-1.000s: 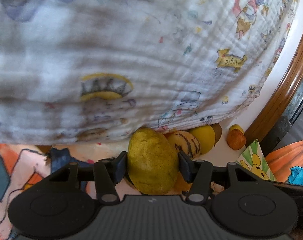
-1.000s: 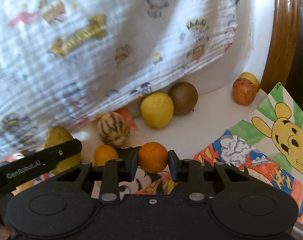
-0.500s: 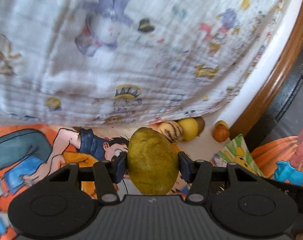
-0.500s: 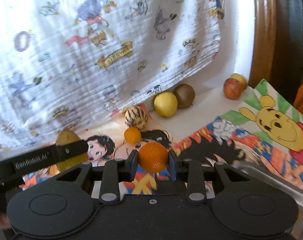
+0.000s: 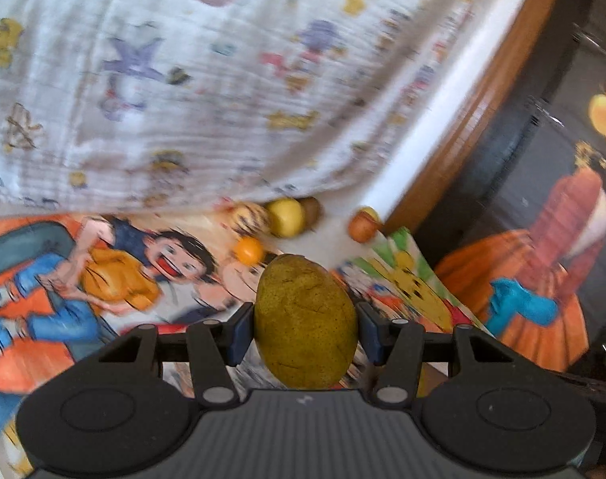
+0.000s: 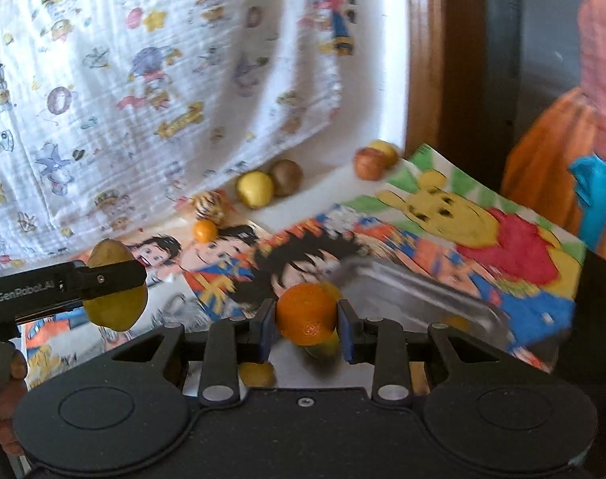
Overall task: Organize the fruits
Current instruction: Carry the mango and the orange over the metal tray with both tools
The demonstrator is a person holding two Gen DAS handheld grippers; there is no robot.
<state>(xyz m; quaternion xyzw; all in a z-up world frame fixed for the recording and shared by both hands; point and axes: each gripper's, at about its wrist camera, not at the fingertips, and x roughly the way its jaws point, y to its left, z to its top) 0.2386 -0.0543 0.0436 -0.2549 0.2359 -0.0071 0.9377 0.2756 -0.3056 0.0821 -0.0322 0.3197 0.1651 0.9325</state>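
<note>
The left tool [image 5: 306,329] holds a yellow-green pear [image 5: 305,321] upright between its pads. The right tool [image 6: 306,321] is clamped on a small orange [image 6: 306,308]. The metal tray [image 6: 414,295] lies just ahead of and below the right tool, toward the surface's right edge, so the orange seems nearer to it than the pear, which is off to the left. Loose fruit remains at the far edge under the hanging printed cloth [image 6: 143,80]: a second small orange [image 6: 205,230], a striped fruit [image 6: 210,204], a yellow fruit [image 6: 255,188] and a brown kiwi [image 6: 287,177]. Nothing blocks the tray.
</note>
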